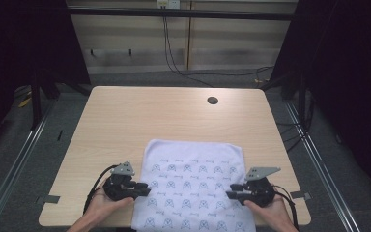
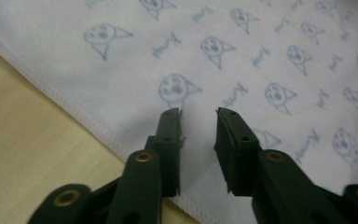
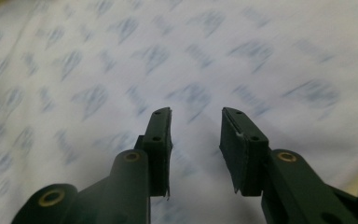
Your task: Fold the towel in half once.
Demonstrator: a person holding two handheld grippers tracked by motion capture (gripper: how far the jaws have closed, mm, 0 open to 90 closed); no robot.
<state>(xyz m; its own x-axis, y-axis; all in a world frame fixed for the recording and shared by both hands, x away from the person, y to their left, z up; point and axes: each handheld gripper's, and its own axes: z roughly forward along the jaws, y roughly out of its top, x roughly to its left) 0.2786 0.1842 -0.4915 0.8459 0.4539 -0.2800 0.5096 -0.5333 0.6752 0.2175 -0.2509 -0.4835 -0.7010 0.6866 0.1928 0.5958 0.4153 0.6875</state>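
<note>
A: What lies on the tabletop [image 1: 125, 116]?

B: A white cloth [image 1: 193, 186] printed with small blue faces, spread flat at the near edge and hanging slightly over it.

A: And my tools?

B: My left gripper [image 1: 142, 188] sits at the cloth's left hem, my right gripper [image 1: 232, 193] at its right hem. Both sets of fingers [image 2: 170, 140] stand parted above the fabric, grasping nothing.
</note>
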